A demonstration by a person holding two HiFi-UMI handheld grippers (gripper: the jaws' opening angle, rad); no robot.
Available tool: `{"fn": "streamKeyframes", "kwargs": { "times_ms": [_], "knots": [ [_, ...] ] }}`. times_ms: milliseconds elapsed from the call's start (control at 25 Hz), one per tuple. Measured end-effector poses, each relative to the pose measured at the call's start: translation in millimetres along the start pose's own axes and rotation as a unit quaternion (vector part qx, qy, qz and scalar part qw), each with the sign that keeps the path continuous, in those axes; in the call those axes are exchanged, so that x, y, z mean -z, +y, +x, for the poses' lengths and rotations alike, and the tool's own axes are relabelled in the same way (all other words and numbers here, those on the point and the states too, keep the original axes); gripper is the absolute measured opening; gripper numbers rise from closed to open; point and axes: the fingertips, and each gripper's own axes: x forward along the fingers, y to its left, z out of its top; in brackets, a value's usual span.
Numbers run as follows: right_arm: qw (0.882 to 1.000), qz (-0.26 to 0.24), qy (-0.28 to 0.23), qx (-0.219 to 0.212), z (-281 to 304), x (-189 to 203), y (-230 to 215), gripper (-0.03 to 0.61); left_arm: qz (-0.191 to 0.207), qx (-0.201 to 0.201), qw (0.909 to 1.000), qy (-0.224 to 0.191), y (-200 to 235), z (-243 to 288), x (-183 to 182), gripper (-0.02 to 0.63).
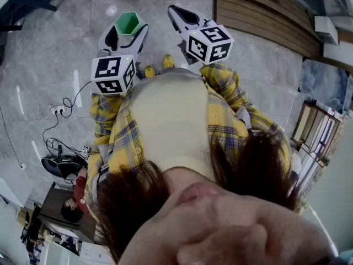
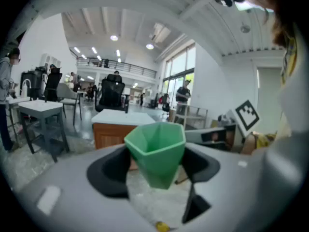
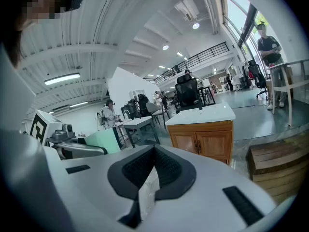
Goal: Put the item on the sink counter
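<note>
A green faceted cup (image 1: 128, 21) hangs above the grey floor between the jaws of my left gripper (image 1: 128, 30). In the left gripper view the cup (image 2: 157, 146) stands upright with a dark pad pressed on each side, so the left gripper (image 2: 155, 164) is shut on it. My right gripper (image 1: 177, 14) is beside it on the right, and its ribbed pads meet with nothing between them (image 3: 154, 150). A white-topped wooden cabinet (image 3: 203, 116) stands ahead across the floor. The left gripper view also shows the cabinet (image 2: 120, 118), behind the cup.
A wooden platform (image 3: 277, 161) lies to the right of the cabinet. Tables, office chairs and several people fill the hall (image 2: 46, 108) on the left. Cables and a power strip (image 1: 58, 109) lie on the floor at my left. My yellow shoes (image 1: 157, 65) show below the grippers.
</note>
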Motion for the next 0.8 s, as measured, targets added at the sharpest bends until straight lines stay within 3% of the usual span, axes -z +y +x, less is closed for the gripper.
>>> {"fn": "streamKeyframes", "kwargs": {
  "times_ms": [800],
  "knots": [
    [1.0, 0.019, 0.005, -0.008, 3.0, -4.6, -74.5, 0.014, -0.01, -0.027, 0.9996, 0.002, -17.7, 63.0, -15.5, 0.33]
  ]
}}
